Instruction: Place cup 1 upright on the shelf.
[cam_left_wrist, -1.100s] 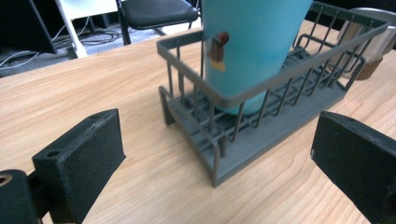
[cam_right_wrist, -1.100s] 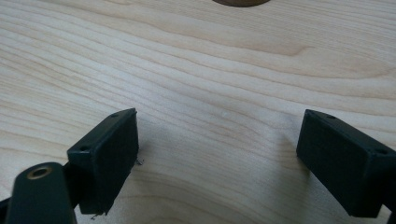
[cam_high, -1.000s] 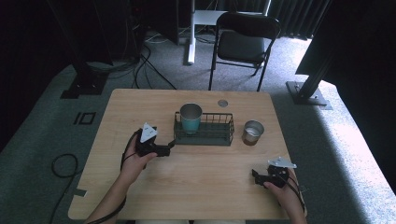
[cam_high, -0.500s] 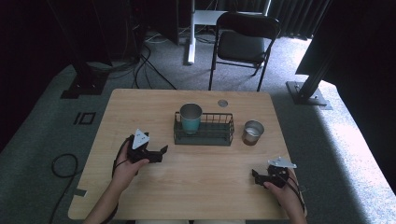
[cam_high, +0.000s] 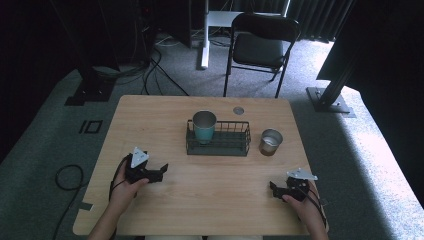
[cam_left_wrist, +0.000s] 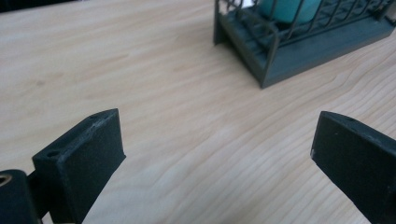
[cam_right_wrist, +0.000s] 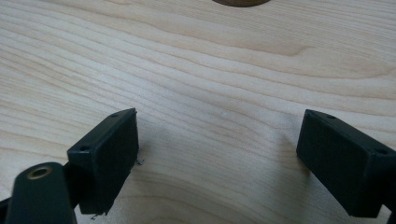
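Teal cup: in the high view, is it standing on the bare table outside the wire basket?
No. The teal cup stands upright inside the wire basket, at its left end, not on the table.

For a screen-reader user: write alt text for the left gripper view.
The left gripper holds its two black jaws wide open with nothing between them, low over a light wooden table. Ahead and to the right stands the corner of a dark wire basket holding a teal cup.
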